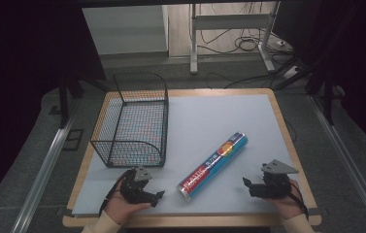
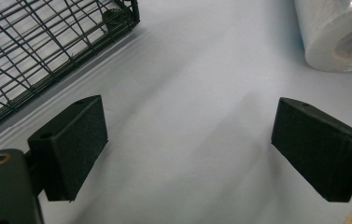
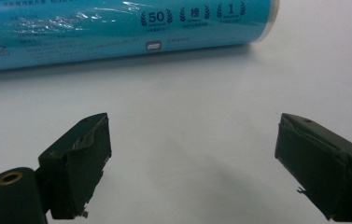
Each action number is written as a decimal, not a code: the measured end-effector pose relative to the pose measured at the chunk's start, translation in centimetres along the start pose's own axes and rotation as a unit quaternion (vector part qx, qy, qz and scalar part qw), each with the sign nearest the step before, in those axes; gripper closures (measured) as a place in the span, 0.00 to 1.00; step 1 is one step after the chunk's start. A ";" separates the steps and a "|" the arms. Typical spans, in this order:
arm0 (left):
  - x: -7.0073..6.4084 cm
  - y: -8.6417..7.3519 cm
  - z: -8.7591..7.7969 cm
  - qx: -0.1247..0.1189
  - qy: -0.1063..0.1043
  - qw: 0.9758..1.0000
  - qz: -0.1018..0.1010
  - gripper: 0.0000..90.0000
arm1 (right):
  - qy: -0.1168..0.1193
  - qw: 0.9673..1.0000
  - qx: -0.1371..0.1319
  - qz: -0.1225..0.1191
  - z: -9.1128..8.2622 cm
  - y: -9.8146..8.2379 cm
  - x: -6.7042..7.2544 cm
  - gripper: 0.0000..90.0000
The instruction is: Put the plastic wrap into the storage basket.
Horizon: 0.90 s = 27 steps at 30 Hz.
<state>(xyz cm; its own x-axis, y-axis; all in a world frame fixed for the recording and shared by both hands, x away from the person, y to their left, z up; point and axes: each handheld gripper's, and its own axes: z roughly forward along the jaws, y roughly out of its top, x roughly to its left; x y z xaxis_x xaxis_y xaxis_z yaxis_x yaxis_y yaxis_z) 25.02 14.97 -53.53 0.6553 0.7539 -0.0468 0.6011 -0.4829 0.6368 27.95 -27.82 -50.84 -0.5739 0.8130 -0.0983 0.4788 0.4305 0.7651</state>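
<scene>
The blue roll of wrap (image 1: 214, 165) lies flat on the counter (image 1: 209, 116), just beside the wire basket (image 1: 132, 121). The left gripper (image 1: 158, 195) and the right gripper (image 1: 245, 182) sit on either side of the roll, not touching it. Both have their fingers (image 2: 68, 144) spread wide with nothing between them.

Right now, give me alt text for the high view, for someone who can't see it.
A blue plastic wrap roll lies diagonally on a grey table mat, between the open left gripper and right gripper. An empty black wire basket stands at the mat's left.

Mat (image 1: 209, 121) bare between basket (image 1: 132, 121) and roll (image 1: 214, 165).
</scene>
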 end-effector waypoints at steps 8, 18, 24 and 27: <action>-0.1 0.0 -0.1 0.000 0.001 1.000 0.001 0.12 | 0.003 1.000 0.014 0.008 0.1 -0.2 -0.2 0.13; -0.2 0.0 0.0 0.002 0.002 1.000 0.007 0.12 | 0.004 1.000 0.017 0.005 0.2 -0.1 -0.1 0.13; -0.4 0.2 -0.1 0.003 0.003 1.000 0.014 0.12 | 0.003 1.000 0.018 0.002 0.2 -0.2 -0.1 0.13; -0.7 0.4 -0.4 0.007 0.006 1.000 0.025 0.13 | 0.001 1.000 0.017 -0.001 0.2 -0.1 -0.1 0.13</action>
<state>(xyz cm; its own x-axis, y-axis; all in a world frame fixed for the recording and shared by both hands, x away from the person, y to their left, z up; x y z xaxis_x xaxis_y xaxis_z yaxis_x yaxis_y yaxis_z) 24.62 14.41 -52.98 0.6792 0.7339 -0.0047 0.5733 -0.5266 0.6277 28.04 -27.88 -51.07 -0.5762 0.8112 -0.0997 0.4995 0.4460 0.7427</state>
